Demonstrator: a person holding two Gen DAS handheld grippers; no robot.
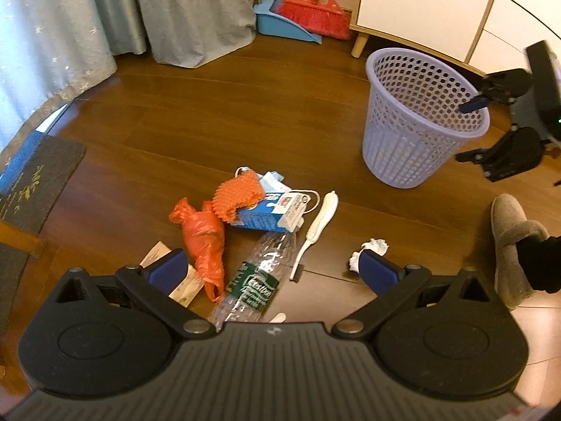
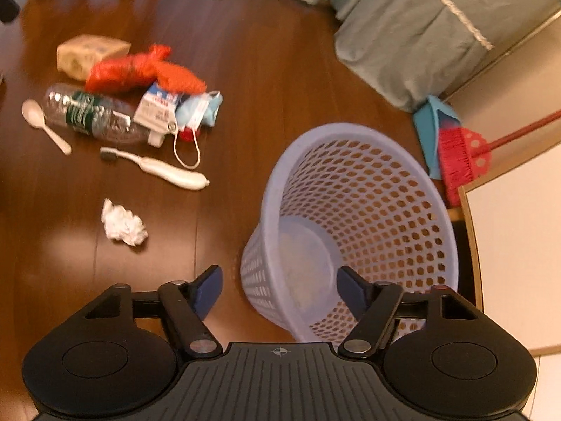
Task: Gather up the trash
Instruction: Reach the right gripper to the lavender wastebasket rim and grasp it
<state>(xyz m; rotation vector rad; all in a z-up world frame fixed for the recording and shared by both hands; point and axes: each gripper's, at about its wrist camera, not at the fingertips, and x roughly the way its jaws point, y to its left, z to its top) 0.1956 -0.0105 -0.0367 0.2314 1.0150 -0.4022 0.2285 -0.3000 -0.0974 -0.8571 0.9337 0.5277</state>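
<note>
On the brown wood floor (image 1: 210, 112), a pile of trash is seen: a clear bottle (image 1: 257, 277), an orange bag (image 1: 205, 238), a milk box (image 1: 270, 212) and a white paper ball (image 2: 122, 224). Both claws are held wide apart, with nothing in them. The left claw (image 1: 273, 273) is held just over the bottle. The right claw (image 2: 280, 293) is held above the purple basket (image 2: 354, 231), well away from the pile.

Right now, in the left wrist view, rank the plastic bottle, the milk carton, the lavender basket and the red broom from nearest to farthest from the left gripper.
1. plastic bottle: lying between the open fingers of the left gripper.
2. milk carton: just beyond the bottle's neck, centre.
3. lavender basket: upright, farther off to the right.
4. red broom: against the far wall, beside the blue dustpan.
</note>
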